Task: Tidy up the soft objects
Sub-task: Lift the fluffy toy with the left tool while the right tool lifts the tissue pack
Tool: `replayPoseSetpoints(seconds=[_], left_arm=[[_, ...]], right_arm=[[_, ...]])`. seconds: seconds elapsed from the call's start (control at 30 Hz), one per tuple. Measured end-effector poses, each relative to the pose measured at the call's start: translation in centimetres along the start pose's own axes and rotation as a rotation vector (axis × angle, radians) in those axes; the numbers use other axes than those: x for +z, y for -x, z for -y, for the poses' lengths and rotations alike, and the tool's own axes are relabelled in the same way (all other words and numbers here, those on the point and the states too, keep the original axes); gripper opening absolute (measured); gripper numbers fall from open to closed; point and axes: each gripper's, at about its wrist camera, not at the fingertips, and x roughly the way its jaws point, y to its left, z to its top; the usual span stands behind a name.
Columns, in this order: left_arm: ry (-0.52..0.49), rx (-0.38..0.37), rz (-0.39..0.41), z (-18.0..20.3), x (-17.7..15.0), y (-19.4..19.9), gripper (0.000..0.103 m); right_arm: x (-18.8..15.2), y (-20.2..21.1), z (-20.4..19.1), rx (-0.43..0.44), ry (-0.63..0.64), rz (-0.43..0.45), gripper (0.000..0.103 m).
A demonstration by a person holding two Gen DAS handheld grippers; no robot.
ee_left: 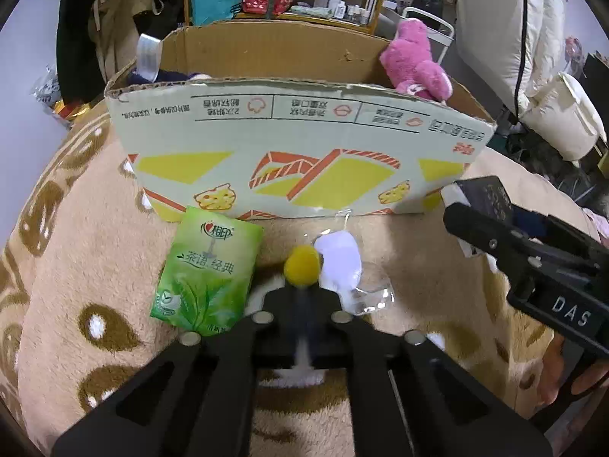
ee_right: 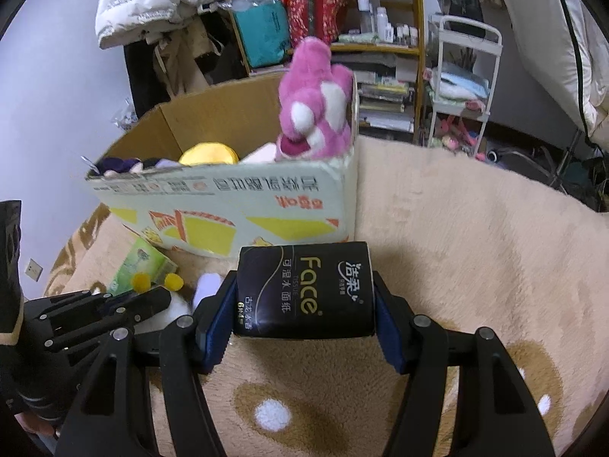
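"Face TISSUE" on black tissue pack [ee_right: 304, 289] (gold letters); "DAS" on right tongs [ee_left: 472, 205].

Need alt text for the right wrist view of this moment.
The right tool grips a black tissue pack above a beige blanket. Ahead stands an open cardboard box with a pink plush toy at its corner; the left tool is at lower left near a green tissue pack.

Cluttered wooden shelf [ee_right: 380, 47], pale wall [ee_right: 57, 106]

Two tissue packs [ee_left: 207, 270] [ee_right: 304, 289], two yellow pompoms [ee_right: 141, 281] [ee_right: 173, 281], one cardboard box [ee_left: 297, 152], one pink plush [ee_left: 415, 61].
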Motion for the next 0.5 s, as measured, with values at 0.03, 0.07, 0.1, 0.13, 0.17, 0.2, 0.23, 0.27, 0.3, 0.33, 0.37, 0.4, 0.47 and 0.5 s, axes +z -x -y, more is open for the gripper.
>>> replayPoseSetpoints(seconds=[0.03, 0.07, 0.1, 0.13, 0.17, 0.2, 0.23, 0.27, 0.3, 0.33, 0.37, 0.4, 0.47, 0.5], left_arm=[[-0.007, 0.001, 0.004, -0.1, 0.0, 0.2, 0.002], [-0.015, 0.010, 0.014, 0.0, 0.0, 0.5, 0.002], [-0.018, 0.011, 0.020, -0.1, -0.1, 0.7, 0.002], [-0.020, 0.008, 0.026, 0.1, 0.0, 0.9, 0.002], [-0.022, 0.008, 0.032, 0.1, 0.1, 1.1, 0.002], [-0.023, 0.011, 0.042, 0.1, 0.4, 1.2, 0.002], [-0.025, 0.014, 0.053, 0.2, 0.3, 1.6, 0.002], [-0.024, 0.022, 0.072, 0.1, 0.4, 2.2, 0.002], [-0.025, 0.027, 0.088, 0.1, 0.4, 2.5, 0.002], [-0.028, 0.035, 0.108, 0.1, 0.4, 3.1, 0.002], [-0.035, 0.050, 0.139, 0.2, 0.5, 4.0, 0.002], [-0.040, 0.057, 0.161, 0.2, 0.5, 4.7, 0.002], [-0.050, 0.072, 0.213, 0.4, 0.2, 6.2, 0.002], [-0.054, 0.077, 0.239, 0.4, 0.3, 7.0, 0.002]], right_arm=[[0.0, 0.1, -0.1, 0.000, 0.001, 0.002, 0.068], [0.0, 0.3, -0.1, 0.000, 0.002, 0.004, 0.068], [0.0, 0.4, -0.2, -0.001, 0.004, 0.005, 0.068], [-0.1, 0.5, -0.2, -0.001, 0.007, 0.007, 0.068], [-0.1, 0.7, -0.3, -0.003, 0.012, 0.013, 0.068], [-0.1, 0.9, -0.3, -0.004, 0.015, 0.019, 0.068], [-0.1, 1.2, -0.3, -0.004, 0.017, 0.030, 0.068], [0.0, 1.6, -0.4, -0.002, 0.019, 0.043, 0.068], [0.1, 2.0, -0.4, 0.004, 0.020, 0.058, 0.068], [0.3, 2.4, -0.5, 0.008, 0.022, 0.074, 0.068], [0.4, 2.9, -0.6, 0.011, 0.026, 0.095, 0.068], [0.5, 3.4, -0.8, 0.014, 0.029, 0.112, 0.068], [0.8, 4.2, -1.0, 0.020, 0.039, 0.148, 0.068], [0.9, 4.5, -1.1, 0.023, 0.043, 0.161, 0.068]])
